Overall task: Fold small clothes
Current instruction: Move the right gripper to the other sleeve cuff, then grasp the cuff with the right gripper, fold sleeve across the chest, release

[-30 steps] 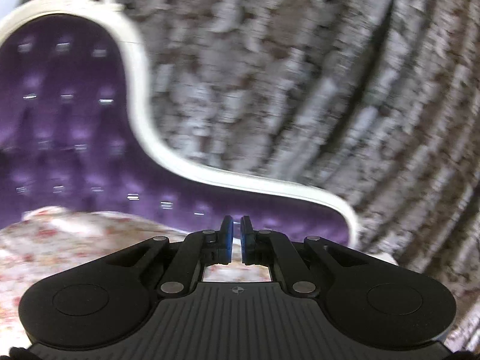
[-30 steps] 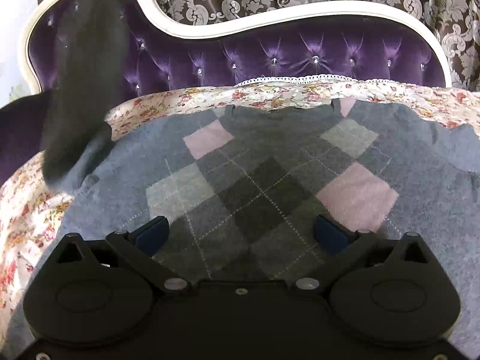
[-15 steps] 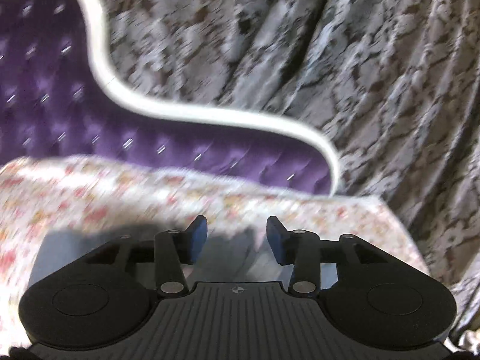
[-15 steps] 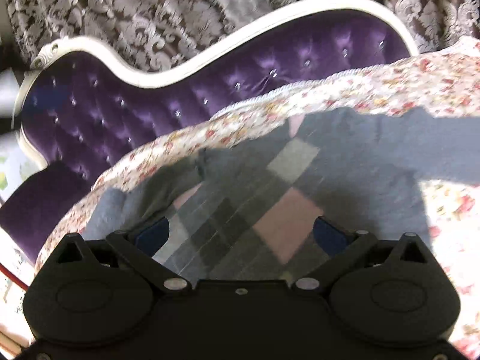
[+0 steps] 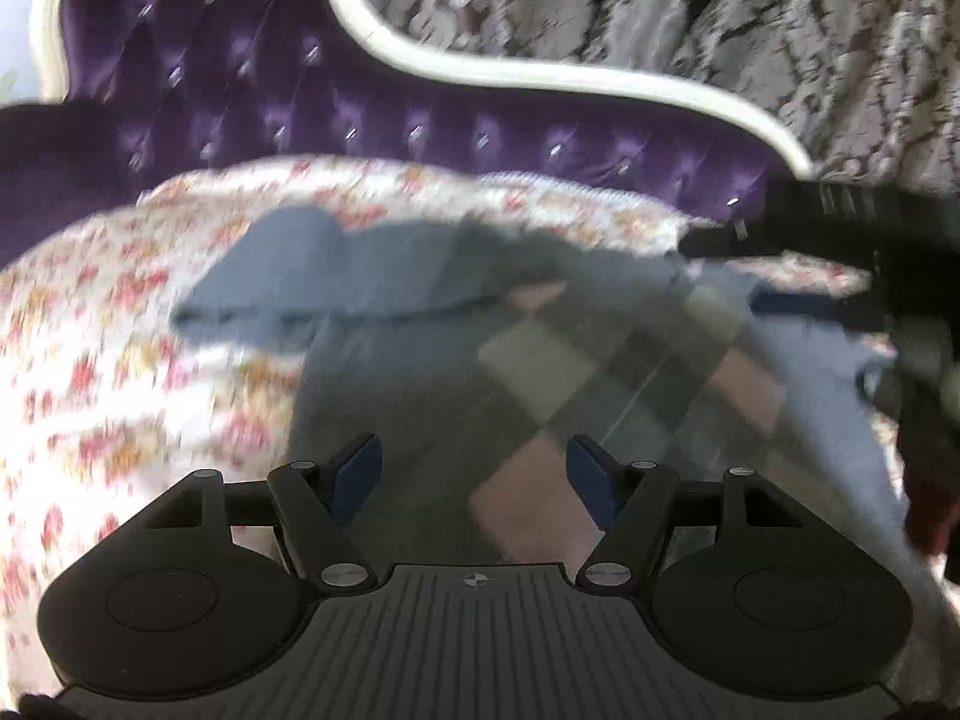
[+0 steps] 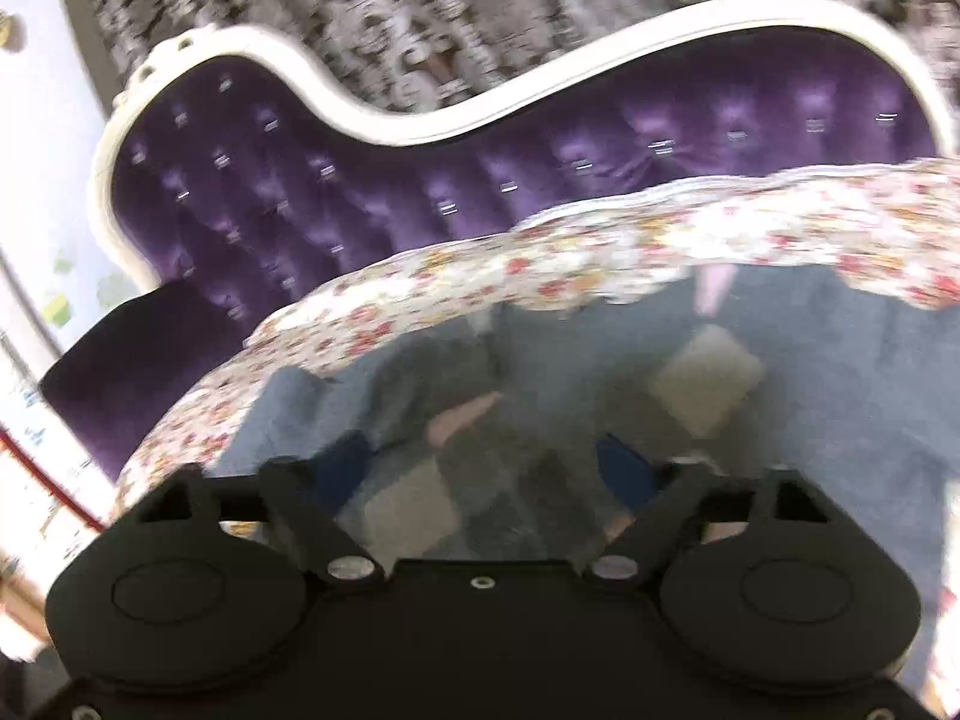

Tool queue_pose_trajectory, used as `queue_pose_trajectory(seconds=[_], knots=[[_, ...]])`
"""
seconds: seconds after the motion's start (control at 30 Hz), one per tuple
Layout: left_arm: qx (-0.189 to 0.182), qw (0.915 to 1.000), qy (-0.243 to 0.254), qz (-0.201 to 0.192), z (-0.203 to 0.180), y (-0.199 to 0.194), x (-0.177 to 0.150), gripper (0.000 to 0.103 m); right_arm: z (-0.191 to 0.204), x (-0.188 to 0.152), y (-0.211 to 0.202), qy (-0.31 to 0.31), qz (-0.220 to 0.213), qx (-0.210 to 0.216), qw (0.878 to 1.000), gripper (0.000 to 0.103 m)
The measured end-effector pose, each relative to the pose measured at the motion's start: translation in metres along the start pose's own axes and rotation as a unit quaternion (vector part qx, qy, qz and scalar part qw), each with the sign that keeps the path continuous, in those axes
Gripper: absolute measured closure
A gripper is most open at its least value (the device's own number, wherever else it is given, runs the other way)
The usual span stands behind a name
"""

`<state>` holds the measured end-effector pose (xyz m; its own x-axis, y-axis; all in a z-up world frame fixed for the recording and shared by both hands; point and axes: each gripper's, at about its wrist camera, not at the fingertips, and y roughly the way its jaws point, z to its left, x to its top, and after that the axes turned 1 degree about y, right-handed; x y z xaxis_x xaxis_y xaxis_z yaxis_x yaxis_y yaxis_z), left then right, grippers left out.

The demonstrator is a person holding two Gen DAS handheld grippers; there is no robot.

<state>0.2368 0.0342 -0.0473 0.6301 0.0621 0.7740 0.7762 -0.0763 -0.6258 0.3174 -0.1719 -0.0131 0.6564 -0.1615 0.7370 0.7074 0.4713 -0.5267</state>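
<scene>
A second ago the left tool [image 5: 474, 468] was shut and looked up at the curtain [image 5: 690, 6]. Now it points down at the sweater [image 5: 420, 420], and its jaws have just been opening. They stand partly wide with nothing between them. The sweater's left sleeve [image 5: 270, 282] was up in the air before. Now it lies folded in across the top left of the sweater. The right tool [image 6: 486, 468] has pulled back and tipped, so the sofa looks slanted in its view. Its jaws were very wide and have just been closing. They are still apart and hold nothing; the sweater only shows behind them.

The biggest thing is the purple sofa [image 6: 540, 168] with a white curvy frame [image 6: 420, 120] and shiny buttons. Behind it hangs the grey and brown patterned curtain.

On the sofa seat lies a flowery cover [image 5: 90, 330], white with red and yellow flowers.

The grey sweater lies spread on that cover. It has a diamond pattern [image 5: 600, 372] in pink, pale grey and dark grey on its front.

In the left view, the right tool [image 5: 828, 276] shows at the right edge, over the sweater's right side. Both views are blurry.
</scene>
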Motion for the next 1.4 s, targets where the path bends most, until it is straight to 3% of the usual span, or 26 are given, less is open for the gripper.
queue_pose_trajectory(seconds=[0.07,0.17,0.33,0.47,0.83,0.87,0.9,0.93,0.97,1.1,1.23,1.4], knots=[[0.012,0.9997,-0.013,0.016,0.005,0.010,-0.008,0.036,0.002,0.005,0.019,0.008,0.021,0.024,0.999,0.045],[0.017,0.9998,-0.010,0.000,0.009,0.012,-0.024,0.036,0.005,0.010,0.045,0.018,0.036,0.037,0.998,0.045],[0.023,0.9997,-0.002,0.001,0.006,0.011,-0.023,0.031,0.010,0.017,0.081,0.035,0.062,0.056,0.996,0.044],[0.025,0.9997,0.008,0.002,0.003,0.011,-0.022,0.028,0.002,0.022,0.109,0.082,0.083,0.049,0.992,0.035],[0.017,0.9999,0.001,0.000,0.004,0.013,-0.030,0.026,-0.005,0.034,0.149,0.125,0.076,0.013,0.989,0.036],[0.017,0.9999,0.002,0.000,0.003,0.013,-0.030,0.026,-0.004,0.035,0.152,0.124,0.074,0.010,0.989,0.044],[0.018,0.9998,0.003,0.000,0.003,0.013,-0.030,0.026,-0.003,0.036,0.155,0.120,0.075,0.005,0.990,0.073],[0.018,0.9998,0.003,0.000,0.003,0.014,-0.030,0.026,-0.002,0.037,0.158,0.115,0.081,-0.006,0.990,0.091],[0.019,0.9998,0.004,0.001,0.003,0.014,-0.030,0.026,-0.001,0.039,0.158,0.112,0.082,-0.012,0.990,0.088],[0.021,0.9997,0.008,0.001,0.002,0.015,-0.030,0.026,0.013,0.054,0.125,0.074,0.041,0.000,0.996,0.089],[0.023,0.9997,0.011,0.002,0.001,0.016,-0.030,0.025,0.020,0.080,0.063,0.037,-0.013,0.010,0.999,0.089],[0.026,0.9996,0.014,0.003,-0.001,0.016,-0.030,0.025,-0.010,0.102,-0.003,0.021,-0.052,-0.031,0.998,0.089]])
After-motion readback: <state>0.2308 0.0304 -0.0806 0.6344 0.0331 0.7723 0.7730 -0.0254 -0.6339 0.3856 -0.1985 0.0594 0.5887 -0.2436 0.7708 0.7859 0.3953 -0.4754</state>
